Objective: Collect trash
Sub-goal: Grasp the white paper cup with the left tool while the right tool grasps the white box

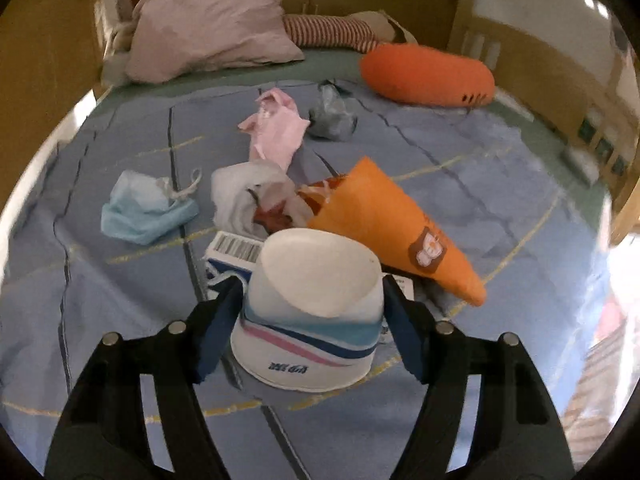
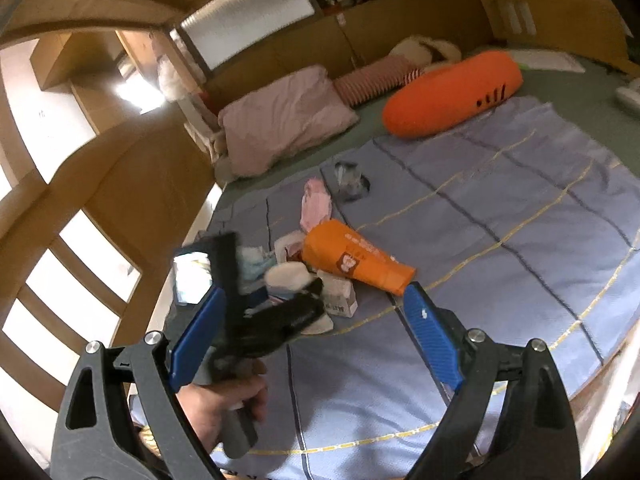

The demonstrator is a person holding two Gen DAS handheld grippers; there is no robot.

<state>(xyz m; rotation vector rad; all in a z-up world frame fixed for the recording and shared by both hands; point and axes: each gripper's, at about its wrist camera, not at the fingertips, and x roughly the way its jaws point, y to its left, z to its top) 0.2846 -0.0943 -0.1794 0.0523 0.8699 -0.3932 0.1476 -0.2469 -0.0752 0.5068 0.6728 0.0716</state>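
A white paper cup [image 1: 316, 300] with blue and pink stripes stands upside down and tilted on the blue bedspread [image 1: 480, 184]. My left gripper [image 1: 312, 280] has a blue pad against each side of it, shut on the cup. Behind it lie an orange paper bag [image 1: 392, 232], a barcoded box [image 1: 236, 248], crumpled white plastic [image 1: 248, 196], a light blue face mask [image 1: 144, 208], a pink wrapper [image 1: 276, 128] and a grey crumpled bag [image 1: 332, 116]. My right gripper [image 2: 316, 290] hangs open over the bedspread [image 2: 500, 240], nearer than the orange bag [image 2: 356, 260], nothing between its fingers. A hand [image 2: 224, 400] holds the left gripper there.
An orange carrot-shaped cushion [image 1: 428, 74] and a pink pillow [image 1: 208, 32] lie at the head of the bed, with a striped cushion [image 1: 328, 32] between them. Wooden panelling [image 2: 132, 192] lines the left side. The bedspread's right half [image 2: 520, 208] holds no litter.
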